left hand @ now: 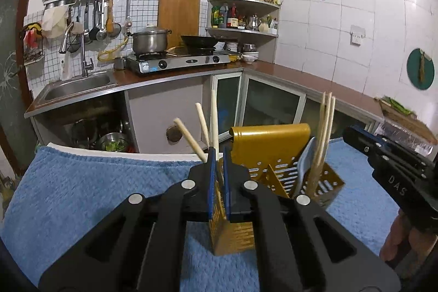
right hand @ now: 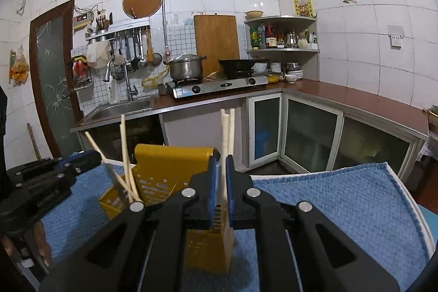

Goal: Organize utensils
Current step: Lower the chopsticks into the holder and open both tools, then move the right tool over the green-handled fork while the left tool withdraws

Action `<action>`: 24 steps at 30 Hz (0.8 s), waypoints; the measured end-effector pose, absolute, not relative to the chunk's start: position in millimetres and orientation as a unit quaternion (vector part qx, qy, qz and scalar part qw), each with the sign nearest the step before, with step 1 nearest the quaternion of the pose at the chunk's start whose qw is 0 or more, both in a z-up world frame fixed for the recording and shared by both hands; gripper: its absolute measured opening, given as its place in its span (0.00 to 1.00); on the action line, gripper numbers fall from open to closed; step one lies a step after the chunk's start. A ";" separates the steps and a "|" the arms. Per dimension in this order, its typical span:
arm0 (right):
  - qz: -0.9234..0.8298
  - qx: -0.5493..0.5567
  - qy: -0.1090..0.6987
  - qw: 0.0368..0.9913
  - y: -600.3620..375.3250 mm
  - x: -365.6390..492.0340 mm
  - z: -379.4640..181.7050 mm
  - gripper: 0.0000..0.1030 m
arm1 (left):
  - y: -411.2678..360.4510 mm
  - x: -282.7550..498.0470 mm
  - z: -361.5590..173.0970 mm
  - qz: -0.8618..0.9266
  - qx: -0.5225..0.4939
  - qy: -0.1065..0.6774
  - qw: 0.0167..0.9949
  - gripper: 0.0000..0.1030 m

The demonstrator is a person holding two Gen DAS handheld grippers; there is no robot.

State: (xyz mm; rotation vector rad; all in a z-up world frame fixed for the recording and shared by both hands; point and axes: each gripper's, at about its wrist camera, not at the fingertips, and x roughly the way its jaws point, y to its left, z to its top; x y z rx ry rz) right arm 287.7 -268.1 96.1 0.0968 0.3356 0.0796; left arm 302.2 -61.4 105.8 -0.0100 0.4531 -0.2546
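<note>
Chopsticks (right hand: 228,127) stand near upright between the pads of the right claw (right hand: 221,182), which is pinched shut on them. Their long axis runs straight up and down, and their lower ends drop behind the pads toward the holder (right hand: 175,163) right below. So the move ahead looks like a plain vertical drop, with the right hand the nearer one for it.

The holder sits on the towel (left hand: 95,182). Its right end compartment takes this pair, with a spoon (left hand: 306,160) just beside them.

The left claw (left hand: 218,177) hangs over the holder's other end, jaws nearly together. Three more sticks (left hand: 189,137) fan out of that compartment just beyond its tips. One seems to run down between the pads, but I cannot tell if it is gripped.
</note>
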 end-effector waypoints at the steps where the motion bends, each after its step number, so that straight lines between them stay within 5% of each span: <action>1: 0.039 0.050 0.171 0.983 -268.5 284.7 98.5 0.15 | -59.8 299.4 108.6 -0.126 -0.005 0.226 0.966 0.06; 2: 0.038 0.053 0.175 0.982 -269.6 280.2 100.7 0.25 | -57.2 296.1 111.6 -0.127 -0.006 0.230 0.965 0.08; 3: 0.033 0.053 0.175 0.983 -270.1 274.9 102.5 0.42 | -52.1 291.0 114.6 -0.126 -0.008 0.232 0.965 0.19; 4: 0.029 0.052 0.173 0.983 -270.5 270.2 103.6 0.47 | -48.1 286.7 116.3 -0.120 -0.006 0.233 0.965 0.35; 13: 0.014 0.050 0.203 0.978 -269.5 222.1 92.0 0.48 | -10.4 249.6 103.2 -0.087 0.004 0.248 0.965 0.72; 24: 0.026 0.053 0.278 0.959 -241.1 199.1 26.5 0.49 | 15.6 237.5 39.8 -0.072 0.003 0.320 0.945 0.83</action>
